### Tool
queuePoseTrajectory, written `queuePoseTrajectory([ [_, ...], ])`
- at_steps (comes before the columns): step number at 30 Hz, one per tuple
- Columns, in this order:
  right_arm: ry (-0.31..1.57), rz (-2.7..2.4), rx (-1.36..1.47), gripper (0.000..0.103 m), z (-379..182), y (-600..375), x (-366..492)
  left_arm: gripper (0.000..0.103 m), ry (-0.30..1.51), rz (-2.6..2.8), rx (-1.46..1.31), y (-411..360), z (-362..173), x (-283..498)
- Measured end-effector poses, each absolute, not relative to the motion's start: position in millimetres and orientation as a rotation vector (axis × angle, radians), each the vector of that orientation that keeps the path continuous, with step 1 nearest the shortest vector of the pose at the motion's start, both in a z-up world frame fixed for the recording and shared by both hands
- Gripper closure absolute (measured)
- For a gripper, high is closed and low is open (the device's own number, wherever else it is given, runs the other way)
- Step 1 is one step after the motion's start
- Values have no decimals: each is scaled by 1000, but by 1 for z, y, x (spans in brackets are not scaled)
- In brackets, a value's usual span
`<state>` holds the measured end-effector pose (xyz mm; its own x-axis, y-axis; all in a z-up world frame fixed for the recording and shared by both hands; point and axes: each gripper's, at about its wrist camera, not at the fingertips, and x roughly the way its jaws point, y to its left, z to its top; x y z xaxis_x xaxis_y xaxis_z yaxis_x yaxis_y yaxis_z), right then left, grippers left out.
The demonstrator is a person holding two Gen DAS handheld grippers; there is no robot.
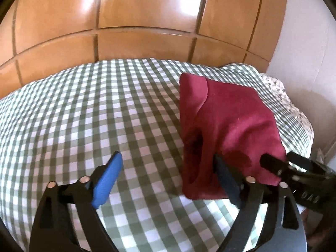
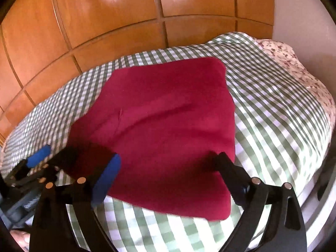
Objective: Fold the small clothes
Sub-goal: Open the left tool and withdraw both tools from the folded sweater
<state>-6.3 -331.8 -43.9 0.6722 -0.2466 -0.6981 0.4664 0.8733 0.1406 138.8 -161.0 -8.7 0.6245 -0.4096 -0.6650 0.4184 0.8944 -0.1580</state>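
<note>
A glossy orange-brown wooden wardrobe (image 1: 147, 21) fills the background of both views, its flat panels split by dark grooves and washed by pale reflections; its top and sides are cut off by the round lens edge. In front of it lies the bed cover (image 1: 84, 115), soft cloth in a green-and-white check, rumpled toward the far right, where a cream fabric with small dark flowers (image 2: 294, 63) shows from under it; what that fabric belongs to cannot be told. A plain white wall (image 1: 304, 42) closes the right side. On the cover lies the dark red garment (image 2: 168, 115), a thick, matte, fleece-like piece folded into a rough rectangle with rounded corners and a few shallow creases; a curved flap lies over its far left corner in the left wrist view. What kind of garment it is cannot be made out, since the folds hide its shape. The right gripper (image 2: 168, 166) stands wide open over the near edge of the garment, its blue-padded left finger and black right finger apart and not pressing the cloth. The left gripper (image 1: 168, 163) is also spread wide: one blue pad hangs over the bare check to the left of the garment, the other finger is over the garment's near left part, and whether it touches is hard to tell. Both pictures are somewhat blurred. Each gripper's tips show at the edge of the other's view.
</note>
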Motion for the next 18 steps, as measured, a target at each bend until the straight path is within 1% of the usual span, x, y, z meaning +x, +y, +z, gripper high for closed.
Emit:
queuePoseTrajectory([
  [6,729,-441,303,9,-47,-317,-25,12,726,-416,19,-152,-1,121],
  [8,704,-471,322,9,-43,-316,-35,8,714,-397,27,-149,1,115],
  [10,692,-493,324,2,-42,-311,-40,8,701,-377,31,-147,2,110],
  [11,689,-509,315,2,-41,-309,-42,8,699,-370,29,-146,2,108],
  [13,677,-543,297,2,-40,-302,-47,4,700,-357,23,-142,2,103],
  [18,644,-595,282,2,-38,-292,-58,4,705,-326,30,-136,-1,96],
])
